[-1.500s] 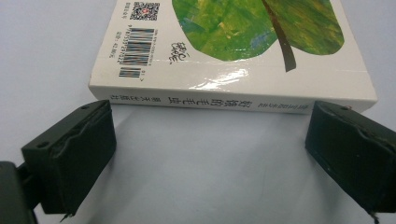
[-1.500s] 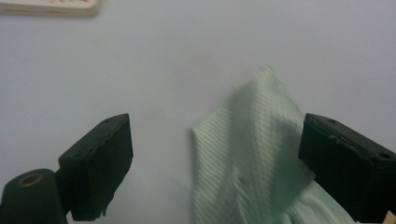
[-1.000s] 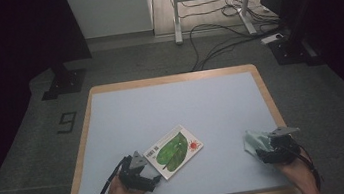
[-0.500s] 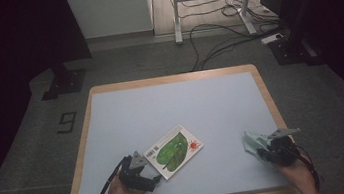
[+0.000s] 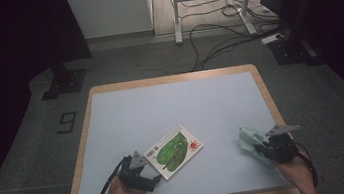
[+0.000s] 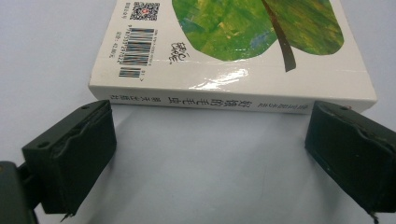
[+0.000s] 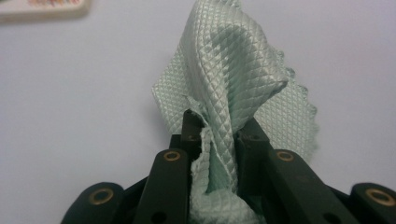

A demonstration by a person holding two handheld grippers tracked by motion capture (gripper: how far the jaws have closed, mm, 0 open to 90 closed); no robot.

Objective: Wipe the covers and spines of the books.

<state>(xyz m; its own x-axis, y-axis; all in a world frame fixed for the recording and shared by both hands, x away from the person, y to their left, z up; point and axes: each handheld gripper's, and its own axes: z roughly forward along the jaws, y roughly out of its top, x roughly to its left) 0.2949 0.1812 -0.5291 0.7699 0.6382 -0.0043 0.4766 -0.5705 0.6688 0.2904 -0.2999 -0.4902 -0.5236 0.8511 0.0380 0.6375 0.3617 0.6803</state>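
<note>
In the high view, our left gripper sat at the lower left of the frame, near the front edge of the pale blue table top with its light wooden rim. Its jaws stood wide apart with nothing between them. Just beyond them lay the flat white book with a large green leaf painted on its cover, a little left of the frame's centre and turned at a slant. In the left gripper view, the book filled the upper part of the frame, its spine with printed characters facing us and a barcode at the upper left. The two black jaws rose from the lower corners, each close to one end of the spine; whether they touched it we could not tell.

At the lower right of the high view, our right gripper had just been closing its jaws on the pale green quilted cloth with a zigzag edge. In the right gripper view, the right gripper pinched a fold of that cloth tightly, and the fabric stood up bunched above the jaws, the rest lying on the table surface behind.
</note>
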